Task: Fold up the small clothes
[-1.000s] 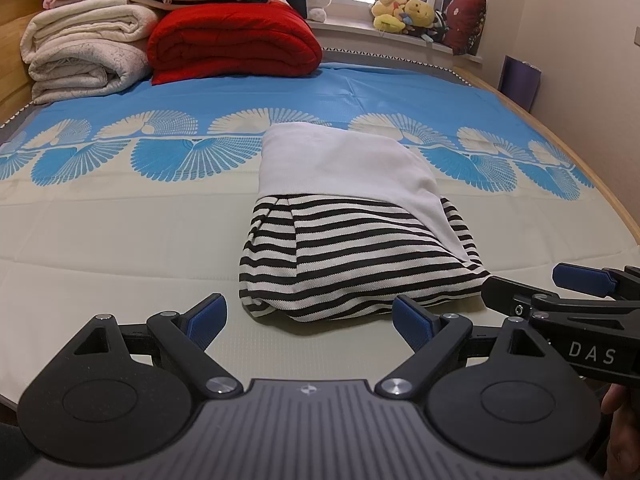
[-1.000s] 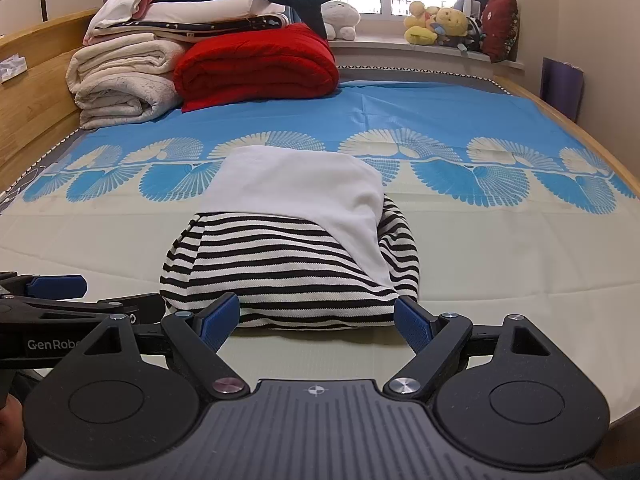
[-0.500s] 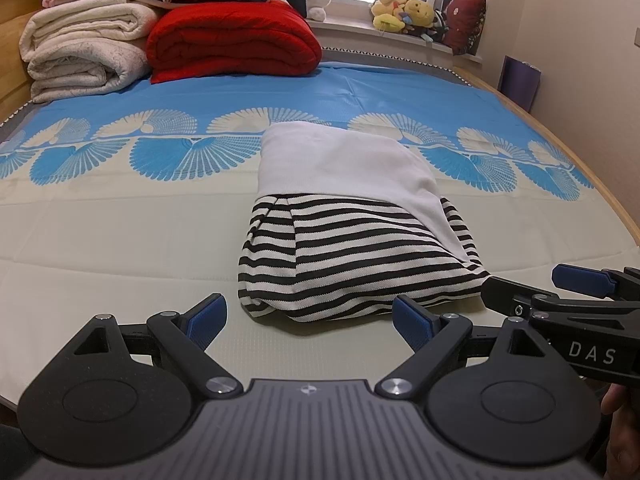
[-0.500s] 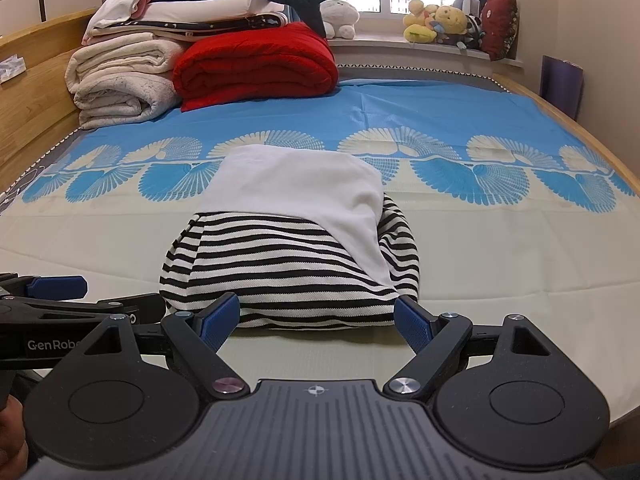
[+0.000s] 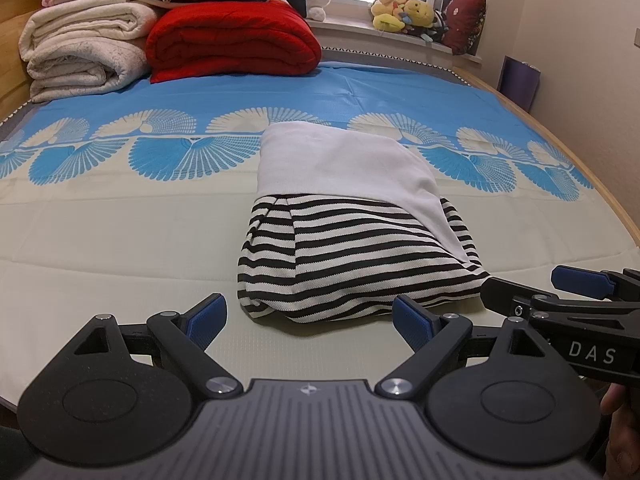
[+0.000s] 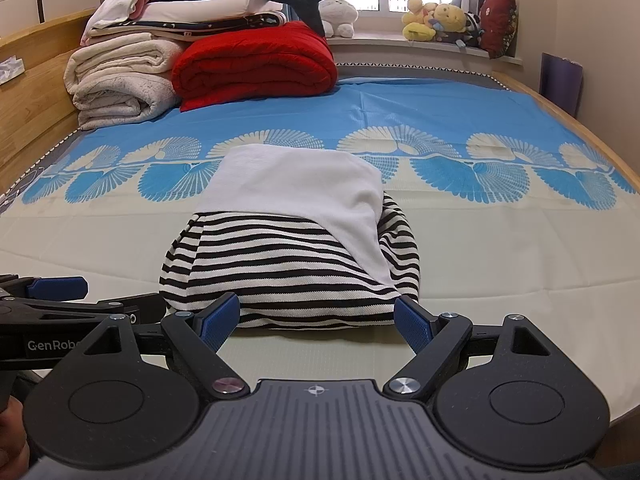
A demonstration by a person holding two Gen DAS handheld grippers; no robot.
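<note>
Left wrist view: left hand-held gripper (image 5: 310, 318) spread, empty; folded garment (image 5: 352, 236) just ahead on bed (image 5: 120, 232); right hand-held gripper (image 6: 318, 318) spread too.

The folded garment (image 5: 352, 240) lies at frame centre on the bed (image 5: 120, 240). Stacked blankets (image 5: 84, 52) occupy the upper left, with a folded quilt (image 5: 236, 40) beside them. Plush toys (image 5: 404, 12) sit on the windowsill (image 5: 352, 32) behind.

Left gripper (image 5: 310, 316) sat wide open, nothing between the blue pads, just short of the folded garment (image 5: 352, 240) on the bed (image 5: 120, 240). Garment: striped half nearest, white half folded over its far and right side. Right gripper (image 5: 556, 292) poked in from the right edge, tips just beside the garment's right corner.
</note>
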